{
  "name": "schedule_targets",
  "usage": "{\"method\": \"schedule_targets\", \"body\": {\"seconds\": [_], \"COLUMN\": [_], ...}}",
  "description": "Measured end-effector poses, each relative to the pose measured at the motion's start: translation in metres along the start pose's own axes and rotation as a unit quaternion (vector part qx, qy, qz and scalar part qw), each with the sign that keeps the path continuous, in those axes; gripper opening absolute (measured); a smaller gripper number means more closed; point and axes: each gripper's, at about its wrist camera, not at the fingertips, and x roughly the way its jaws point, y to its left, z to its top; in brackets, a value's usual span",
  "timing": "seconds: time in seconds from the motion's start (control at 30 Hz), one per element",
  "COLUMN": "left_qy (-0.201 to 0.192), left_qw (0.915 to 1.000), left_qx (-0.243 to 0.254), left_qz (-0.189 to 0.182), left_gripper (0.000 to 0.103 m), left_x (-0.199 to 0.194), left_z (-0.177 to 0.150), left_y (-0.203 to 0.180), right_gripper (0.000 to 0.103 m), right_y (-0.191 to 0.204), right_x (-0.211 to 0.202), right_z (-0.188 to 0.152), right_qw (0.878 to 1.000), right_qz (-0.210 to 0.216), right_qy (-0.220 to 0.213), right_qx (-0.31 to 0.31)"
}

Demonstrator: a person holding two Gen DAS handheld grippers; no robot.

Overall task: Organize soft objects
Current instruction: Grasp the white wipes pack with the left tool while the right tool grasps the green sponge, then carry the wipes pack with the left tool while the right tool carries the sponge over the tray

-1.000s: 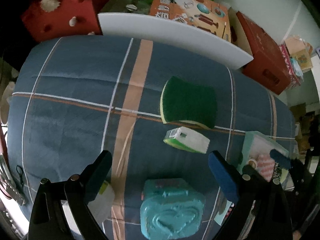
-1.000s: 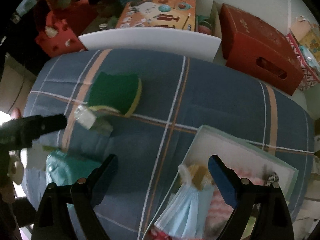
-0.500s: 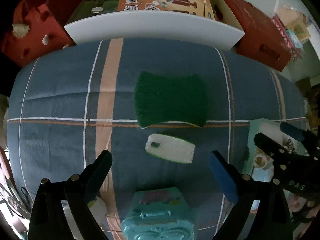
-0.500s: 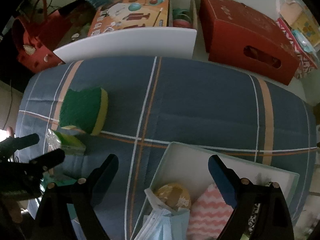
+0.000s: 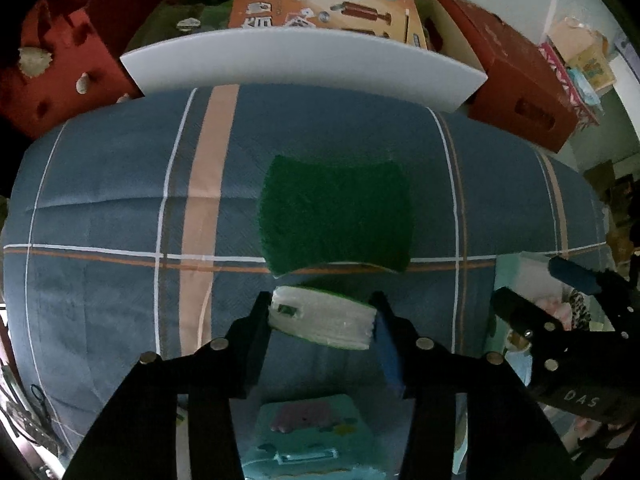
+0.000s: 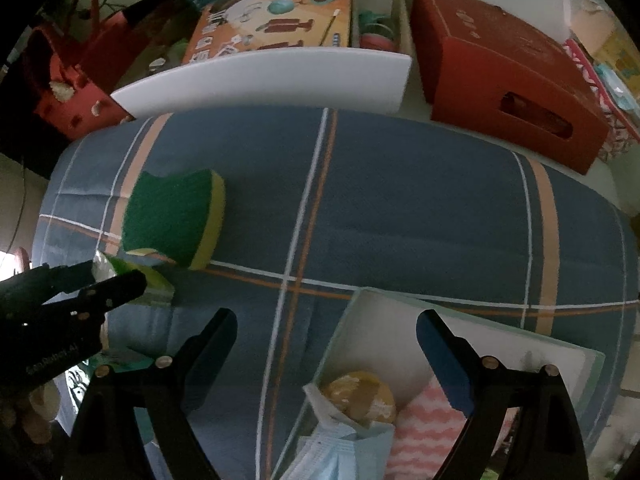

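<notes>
Changed: left claw (image 5: 322, 322) has just been closing; its jaws went from spread wide over the bed to both sides of the small white pack (image 5: 320, 322), which now sits between them.
Left claw: fingers (image 5: 256, 328) touch the pack's ends, so it reads as gripping the pack. Pack not lifted, by the look of it; it lies on the plaid cover (image 5: 120, 200).
Right claw: (image 6: 326, 334) jaws wide apart, nothing between them, hovering over the near edge of the pale tray (image 6: 460, 320).
Pack location: on the cover, just in front of the green sponge (image 5: 336, 216), near it but whether touching I can't tell.
Sponge: green side up, yellow edge visible from the right view, untouched.
Tray: to the right of the pack; already holds a face mask (image 6: 340, 452), a pink wavy cloth (image 6: 424, 432) and a tan round thing (image 6: 360, 396).
Teal case: (image 5: 308, 436) below the left claw, on the bed.
Task meaning: likely the pick step for the pack; the tray looks like the target. Sponge probably left to do.
Risk: wrapper is soft, could slip or buckle in the grip.
</notes>
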Motion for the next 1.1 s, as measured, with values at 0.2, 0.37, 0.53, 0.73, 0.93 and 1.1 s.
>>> {"method": "schedule_targets", "body": {"seconds": [0.2, 0.37, 0.53, 0.73, 0.93, 1.1], "left_qy": [-0.012, -0.032, -0.042, -0.043, -0.045, -0.044], "left_qw": [0.9993, 0.9968, 0.9942, 0.9927, 0.9918, 0.9914], "left_qx": [-0.033, -0.073, -0.099, -0.111, -0.117, -0.120], "left_qz": [-0.009, -0.005, -0.004, -0.015, -0.024, -0.029], "left_gripper": [0.050, 0.050, 0.050, 0.050, 0.050, 0.050], "left_x": [-0.013, -0.029, -0.037, -0.038, -0.034, -0.030], "left_z": [-0.004, -0.008, -0.013, -0.017, -0.018, -0.018], "left_y": [0.026, 0.059, 0.086, 0.104, 0.111, 0.115], "right_gripper": [0.093, 0.093, 0.093, 0.093, 0.091, 0.088], "right_y": [0.022, 0.045, 0.072, 0.090, 0.096, 0.103], "right_x": [0.003, 0.008, 0.017, 0.036, 0.050, 0.055], "right_z": [0.002, 0.004, 0.009, 0.013, 0.019, 0.022], "right_qw": [0.999, 0.998, 0.995, 0.994, 0.993, 0.992], "right_qz": [0.022, 0.041, 0.048, 0.028, 0.019, 0.015], "right_qy": [-0.011, -0.023, -0.033, -0.028, -0.028, -0.034], "right_qx": [-0.023, -0.046, -0.075, -0.103, -0.110, -0.119]}}
